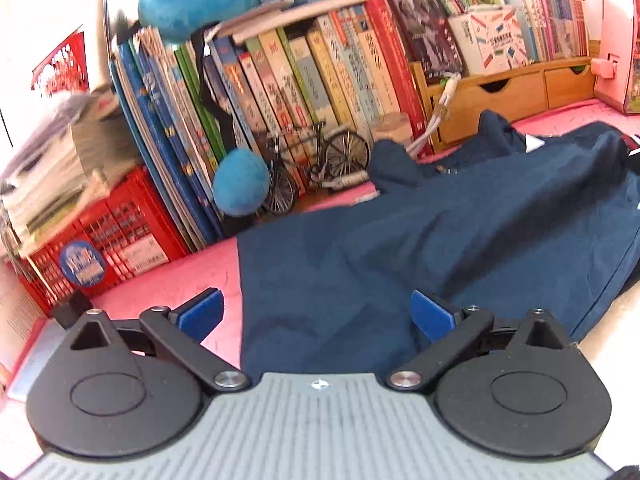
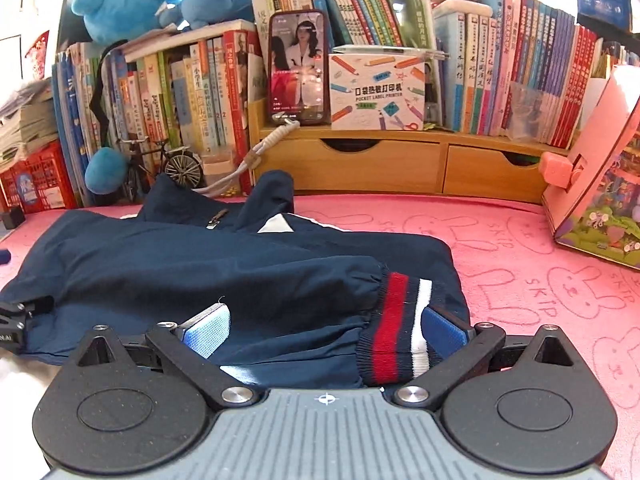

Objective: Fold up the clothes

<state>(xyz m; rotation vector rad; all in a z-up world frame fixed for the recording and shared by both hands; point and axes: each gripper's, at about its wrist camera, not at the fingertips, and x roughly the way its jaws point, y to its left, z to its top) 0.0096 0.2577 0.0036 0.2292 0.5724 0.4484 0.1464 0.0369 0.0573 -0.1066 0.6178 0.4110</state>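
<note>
Your left gripper: jaws spread wide, holding nothing, over the near hem of the jacket, which lies flat on the pink desk. Your right gripper: jaws wide apart, straddling the striped cuff at 6 o'clock. Books stand at 12 o'clock.

Crowded bookshelf behind sunlit pink mat
</note>
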